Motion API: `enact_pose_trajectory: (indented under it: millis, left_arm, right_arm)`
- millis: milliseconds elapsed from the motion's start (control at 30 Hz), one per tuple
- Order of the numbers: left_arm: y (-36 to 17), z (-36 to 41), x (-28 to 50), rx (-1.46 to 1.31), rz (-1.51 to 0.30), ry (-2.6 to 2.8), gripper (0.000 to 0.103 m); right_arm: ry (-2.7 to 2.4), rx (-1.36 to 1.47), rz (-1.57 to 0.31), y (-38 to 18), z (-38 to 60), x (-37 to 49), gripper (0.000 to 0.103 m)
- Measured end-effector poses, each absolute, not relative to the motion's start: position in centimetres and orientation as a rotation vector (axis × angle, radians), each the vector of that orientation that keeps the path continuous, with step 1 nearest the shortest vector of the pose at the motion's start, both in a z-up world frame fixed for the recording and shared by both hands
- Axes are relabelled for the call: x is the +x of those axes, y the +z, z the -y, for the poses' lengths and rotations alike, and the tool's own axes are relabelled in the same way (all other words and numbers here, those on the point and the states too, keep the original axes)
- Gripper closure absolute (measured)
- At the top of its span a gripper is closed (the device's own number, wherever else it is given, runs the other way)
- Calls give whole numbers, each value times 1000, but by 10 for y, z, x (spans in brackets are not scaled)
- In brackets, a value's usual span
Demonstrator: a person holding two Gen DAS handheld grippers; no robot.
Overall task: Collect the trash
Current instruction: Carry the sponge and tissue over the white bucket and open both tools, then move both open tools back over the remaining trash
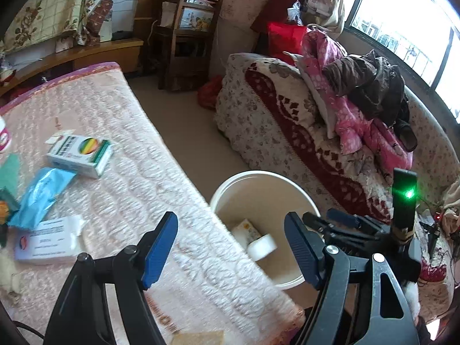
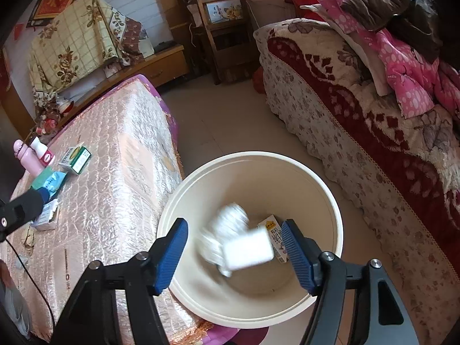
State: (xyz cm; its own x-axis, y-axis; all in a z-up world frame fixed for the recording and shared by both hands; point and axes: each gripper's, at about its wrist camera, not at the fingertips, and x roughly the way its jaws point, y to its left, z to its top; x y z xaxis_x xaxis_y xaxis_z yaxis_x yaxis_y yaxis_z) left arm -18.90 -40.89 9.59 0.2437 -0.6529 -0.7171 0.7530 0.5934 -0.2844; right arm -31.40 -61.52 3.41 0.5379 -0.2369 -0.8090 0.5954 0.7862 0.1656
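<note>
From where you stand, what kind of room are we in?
Most likely a lived-in bedroom at home: a bare pink quilted mattress with small boxes on it, a second bed under a floral red-and-cream blanket piled with pink and brown clothes, and a round cream plastic waste bin on the floor between them.

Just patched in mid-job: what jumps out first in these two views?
The round cream plastic bin on the floor between the two beds draws the eye, with a blurred white crumpled wad and a white box inside, seen between the open right tool. More litter waits on the pink quilted mattress: a green-and-white carton and a blue foil pouch.
</note>
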Motion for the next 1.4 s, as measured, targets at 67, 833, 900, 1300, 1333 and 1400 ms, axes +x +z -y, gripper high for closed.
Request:
enact_pose_trajectory:
  millis: [67,833,900,1300,1333,1400]
  left_arm:
    - [98,398,-189,141,-895,-936,26]
    - [114,181,-163,95,-872,-536,26]
    - [110,152,-159,86,-887,-495,26]
    - [77,80,-145,44,-945,-392,26]
    - [74,80,-143,44,-949,-392,26]
    - [67,81,-138,44,-954,-394,26]
  right_arm:
    - [-512,451,-874,36,612,-313,32]
    - [-119,296,-855,84,436,-222,32]
    - [-85,282,-861,81,420,-214,32]
    - [50,256,-913,61,353,-174,32]
    - [55,252,-918,60,350,-172,32]
    - [56,238,-923,60,347,-171,32]
